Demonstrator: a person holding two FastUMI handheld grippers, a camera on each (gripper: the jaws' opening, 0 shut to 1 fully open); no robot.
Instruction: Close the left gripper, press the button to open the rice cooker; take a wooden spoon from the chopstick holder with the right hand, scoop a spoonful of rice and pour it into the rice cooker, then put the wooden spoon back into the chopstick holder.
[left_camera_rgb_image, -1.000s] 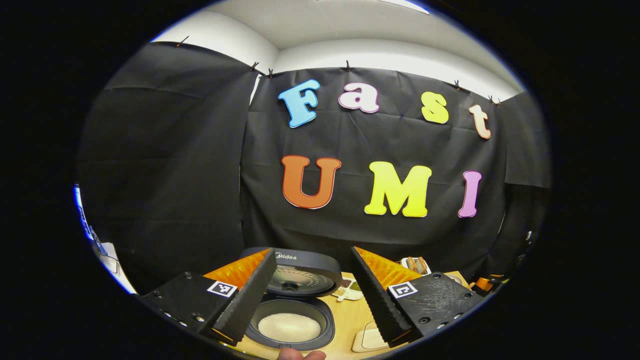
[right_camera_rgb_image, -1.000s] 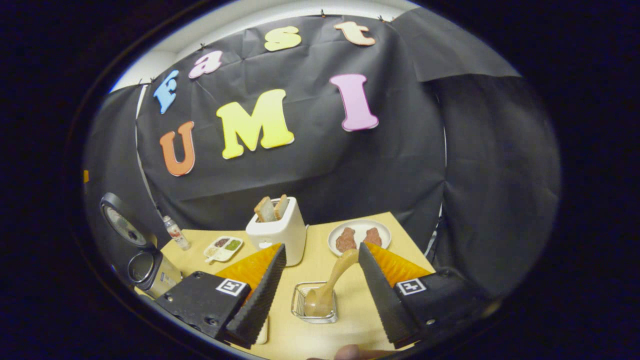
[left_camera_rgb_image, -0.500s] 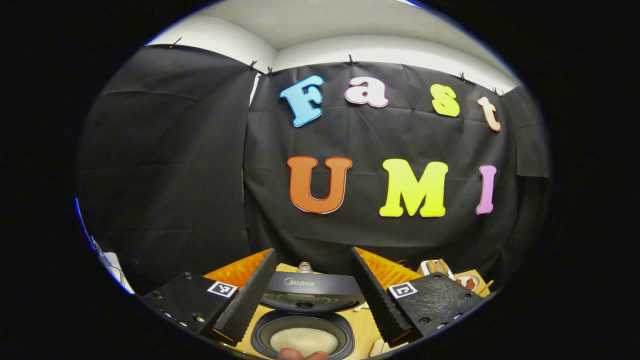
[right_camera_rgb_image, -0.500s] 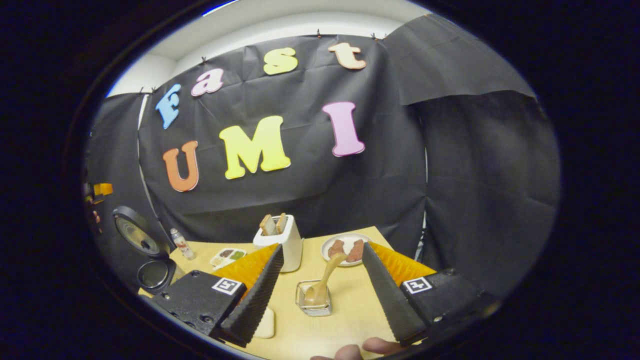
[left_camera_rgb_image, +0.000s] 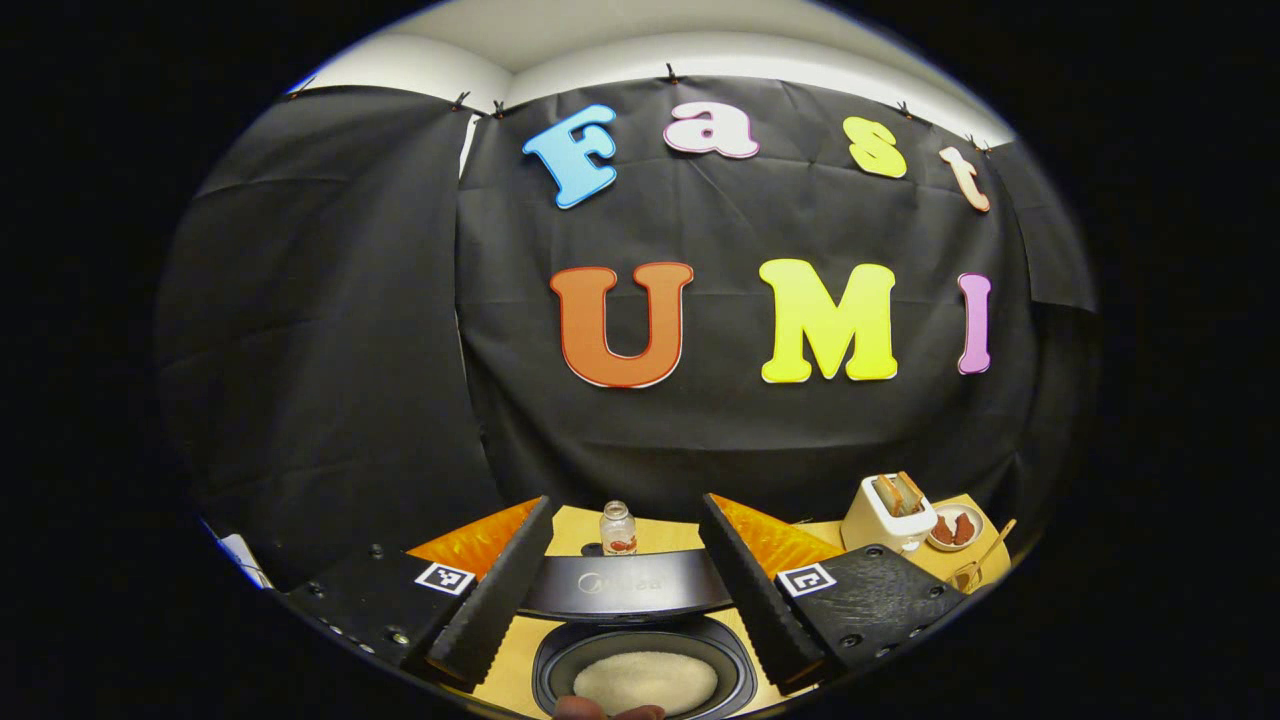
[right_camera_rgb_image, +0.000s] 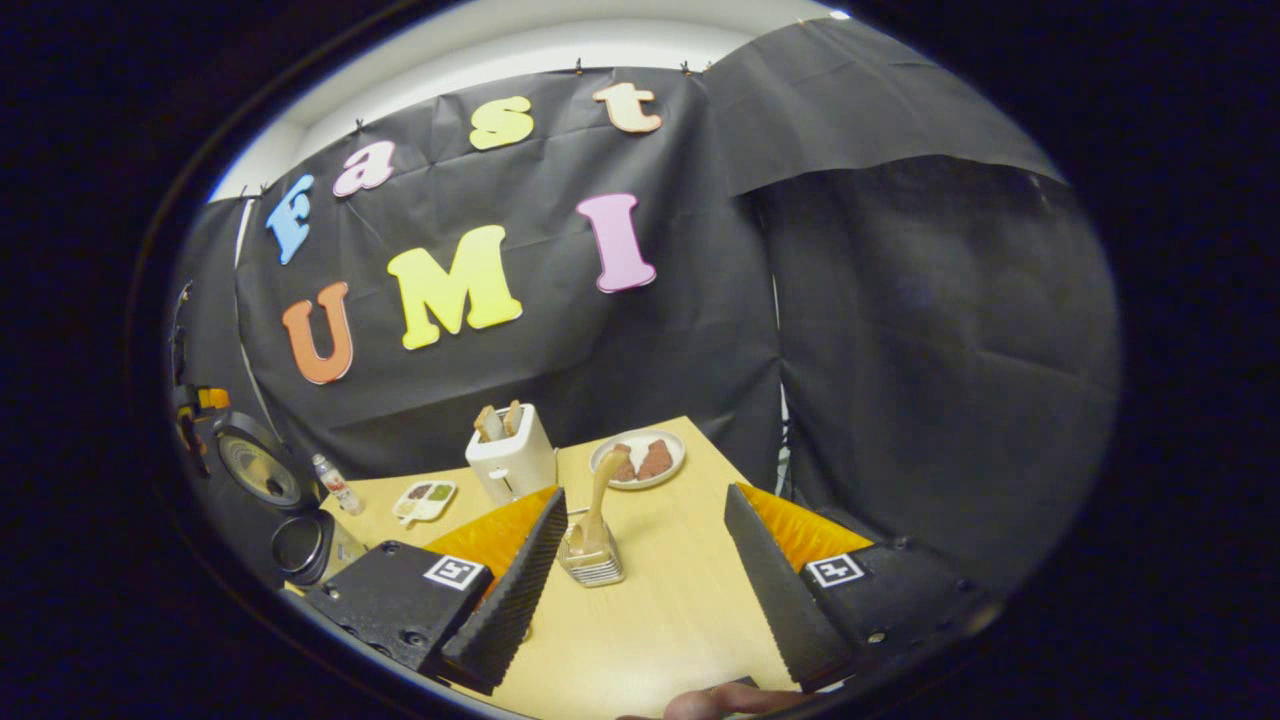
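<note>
In the left gripper view the rice cooker (left_camera_rgb_image: 640, 660) stands open below me, its dark lid (left_camera_rgb_image: 625, 595) raised and white rice (left_camera_rgb_image: 645, 682) in the pot. My left gripper (left_camera_rgb_image: 625, 503) hangs above it, open and holding nothing. In the right gripper view the wooden spoon (right_camera_rgb_image: 602, 492) stands upright in the wire chopstick holder (right_camera_rgb_image: 592, 565) on the table. My right gripper (right_camera_rgb_image: 645, 492) is open and empty, with the holder just inside its left finger and untouched. The open cooker (right_camera_rgb_image: 300, 545) sits at the far left there.
A white toaster (right_camera_rgb_image: 510, 455) with bread, a plate (right_camera_rgb_image: 640, 460) of brown food, a divided condiment dish (right_camera_rgb_image: 425, 500) and a small bottle (right_camera_rgb_image: 335, 485) stand toward the back of the wooden table (right_camera_rgb_image: 660, 610). A thumb (right_camera_rgb_image: 720, 700) shows at the lower edge.
The right gripper has drawn back and swung right, so the spoon and holder look smaller and sit nearer its left finger. The left gripper's view has shifted, centring the open cooker between its fingers.
</note>
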